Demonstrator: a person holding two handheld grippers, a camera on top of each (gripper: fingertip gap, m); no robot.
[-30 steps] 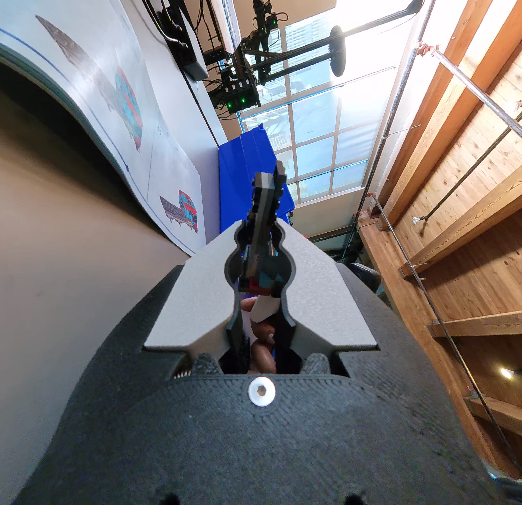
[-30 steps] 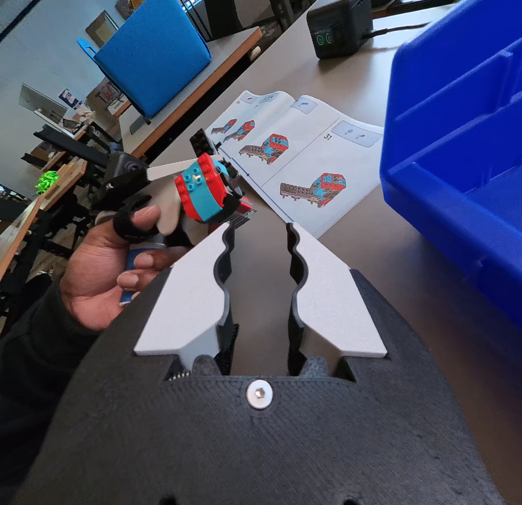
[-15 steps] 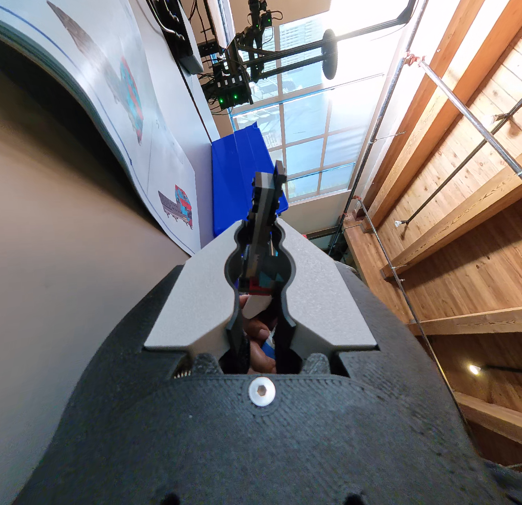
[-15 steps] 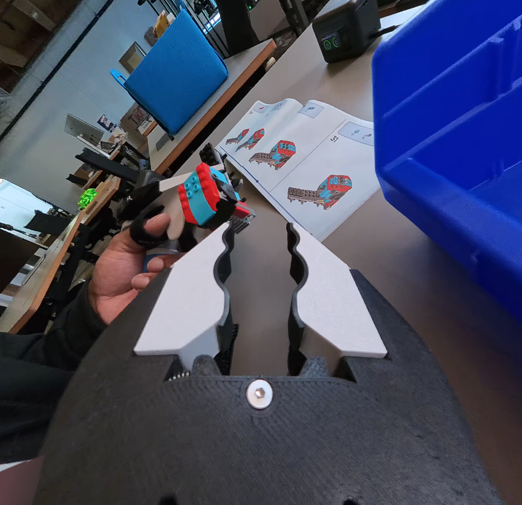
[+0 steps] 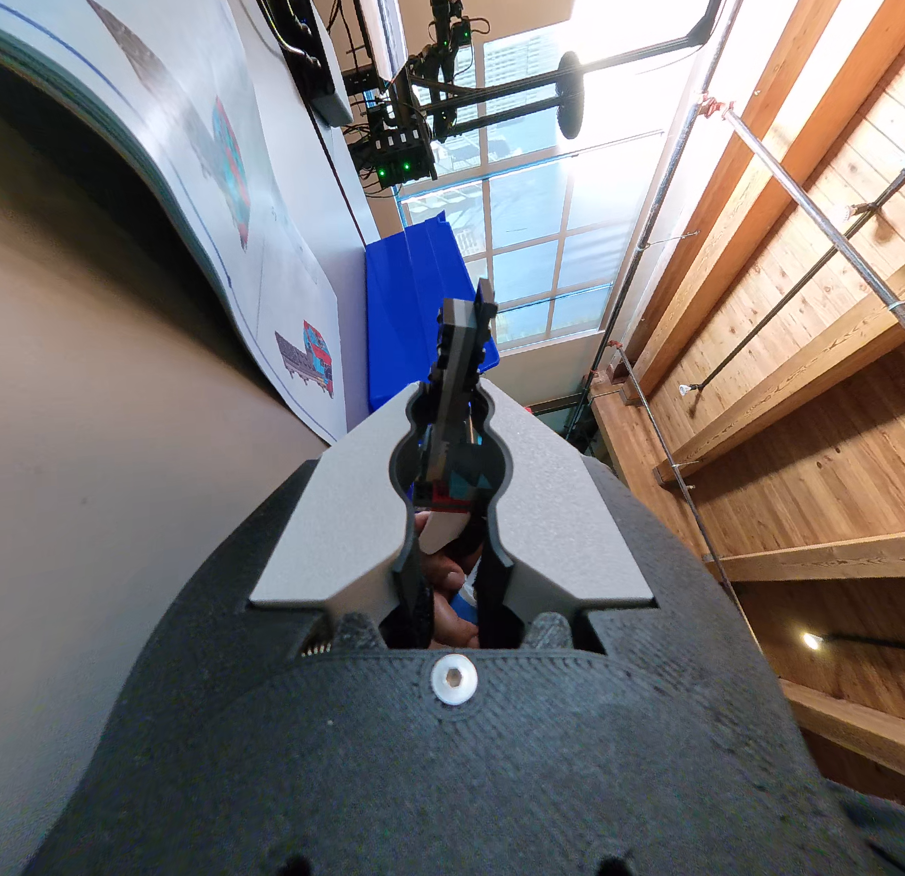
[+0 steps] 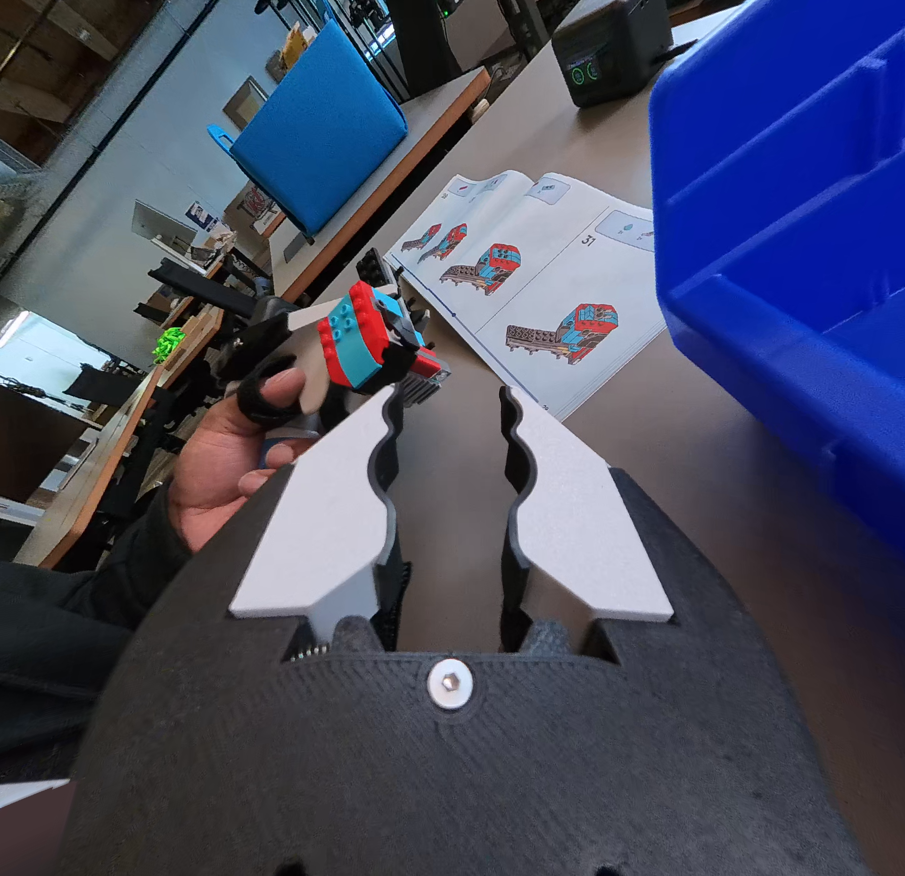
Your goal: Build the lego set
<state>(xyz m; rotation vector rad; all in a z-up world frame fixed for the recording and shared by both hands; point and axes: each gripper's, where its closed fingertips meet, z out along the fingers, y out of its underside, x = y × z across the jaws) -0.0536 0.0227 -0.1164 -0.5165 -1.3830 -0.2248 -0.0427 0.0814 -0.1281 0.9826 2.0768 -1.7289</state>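
On a grey table (image 6: 636, 460) an open manual (image 6: 529, 284) lies beside a blue bin (image 6: 783, 215). The left gripper (image 5: 453, 402) is clenched on the red-and-teal model (image 6: 362, 348), held above the table near the manual. The right gripper (image 6: 448, 397) hangs beside it, jaws apart and empty.

Printed step numbers are borne by the open instruction booklet (image 6: 534, 264) lying on the counter (image 6: 685, 460), beside pictures of the build. Green lit symbols are shown on the small display of the black device (image 6: 612, 39) farther back, too small to be read.
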